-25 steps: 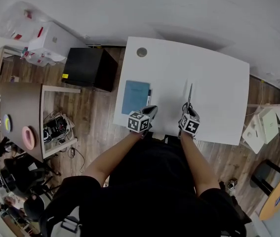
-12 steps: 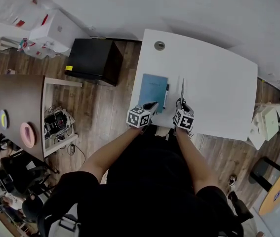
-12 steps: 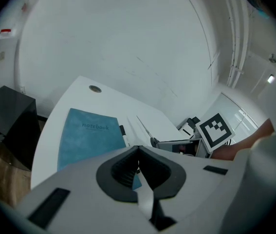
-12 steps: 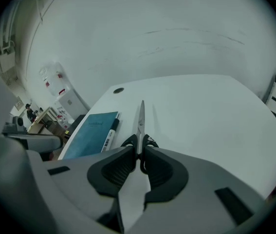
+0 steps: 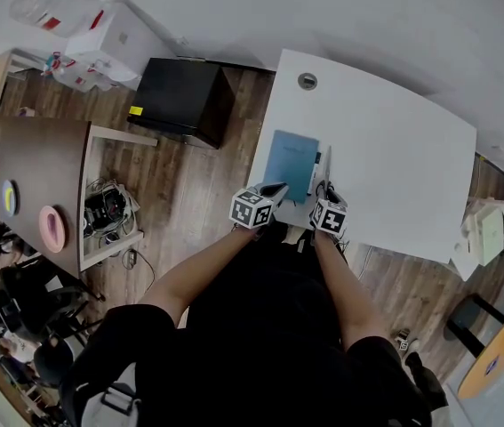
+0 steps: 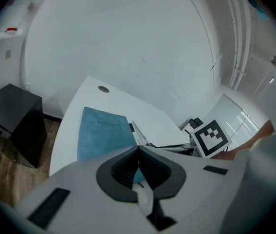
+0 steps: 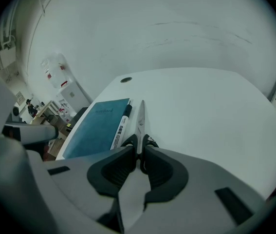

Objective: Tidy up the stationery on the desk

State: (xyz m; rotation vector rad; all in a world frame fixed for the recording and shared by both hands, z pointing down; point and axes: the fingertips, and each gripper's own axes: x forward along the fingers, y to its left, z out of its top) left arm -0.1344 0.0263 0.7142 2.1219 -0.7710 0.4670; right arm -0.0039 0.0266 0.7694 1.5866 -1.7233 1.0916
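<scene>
On the white desk (image 5: pixel 394 158) a blue notebook (image 5: pixel 292 164) lies near the front left edge, with a black-and-white marker (image 5: pixel 315 162) along its right side. Metal scissors (image 7: pixel 140 115) with black handles lie just right of the marker (image 7: pixel 120 126), blades pointing away from me. My right gripper (image 7: pixel 140 149) is shut on the scissors' handles. The left gripper (image 6: pixel 138 151) is shut with nothing in it, hovering over the near end of the notebook (image 6: pixel 101 133). In the head view both grippers, left (image 5: pixel 268 194) and right (image 5: pixel 327 205), sit at the desk's near edge.
A round cable hole (image 5: pixel 307 80) marks the desk's far left corner. A black cabinet (image 5: pixel 185 101) stands left of the desk on the wooden floor. Farther left are a brown table (image 5: pixel 38 176) and white boxes (image 5: pixel 114 41).
The right gripper has drawn the scissors leftwards across the desk until they lie beside the marker and notebook. The notebook and marker have stayed put. The left gripper has stayed shut.
</scene>
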